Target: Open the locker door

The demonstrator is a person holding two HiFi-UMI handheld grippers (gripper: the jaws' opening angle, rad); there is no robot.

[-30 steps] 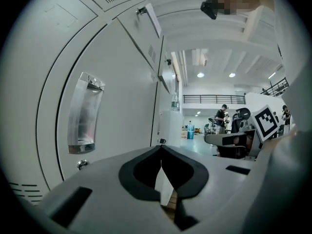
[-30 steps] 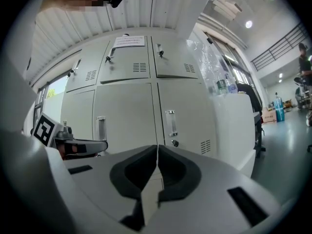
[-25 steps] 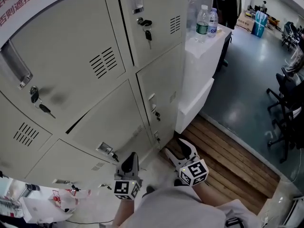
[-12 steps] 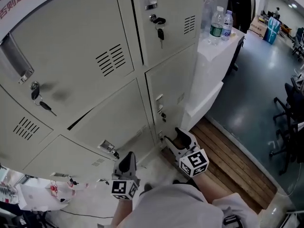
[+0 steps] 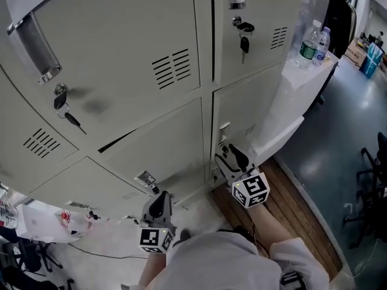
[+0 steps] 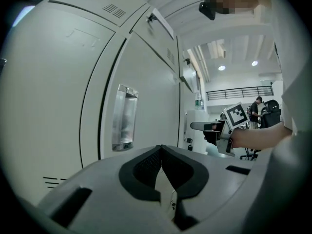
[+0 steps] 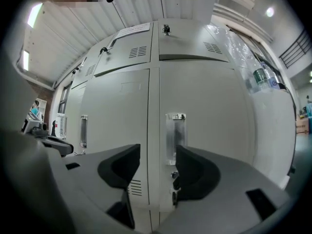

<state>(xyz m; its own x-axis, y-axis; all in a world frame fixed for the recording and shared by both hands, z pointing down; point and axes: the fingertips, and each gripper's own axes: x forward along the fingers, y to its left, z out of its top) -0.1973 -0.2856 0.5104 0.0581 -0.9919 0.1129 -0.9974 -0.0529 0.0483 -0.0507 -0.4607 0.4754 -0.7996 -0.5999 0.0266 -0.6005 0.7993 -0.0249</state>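
Note:
Grey metal lockers fill the head view. The lower right locker door [image 5: 251,110] has a recessed chrome handle [image 5: 224,129] with a key lock under it. My right gripper [image 5: 228,154] hangs open just below and in front of that handle, touching nothing. In the right gripper view the handle [image 7: 175,138] stands between and beyond the open jaws of the right gripper [image 7: 157,162], with the lock [image 7: 174,178] lower down. My left gripper [image 5: 158,202] is shut and empty, low near the bottom locker. In the left gripper view the shut left gripper [image 6: 161,152] points along a door with another handle [image 6: 123,117].
The neighbouring lower door [image 5: 160,147] shows a dark gap along its top edge. Keys hang from the upper doors [image 5: 242,43]. A white cabinet [image 5: 296,83] with two bottles [image 5: 314,36] stands right of the lockers. Wooden floor planks [image 5: 296,222] and an office chair [image 5: 372,180] lie to the right.
My right gripper has risen and moved in toward the lower right door's handle. The head view has swung closer to the lockers. The left gripper stays low and shut.

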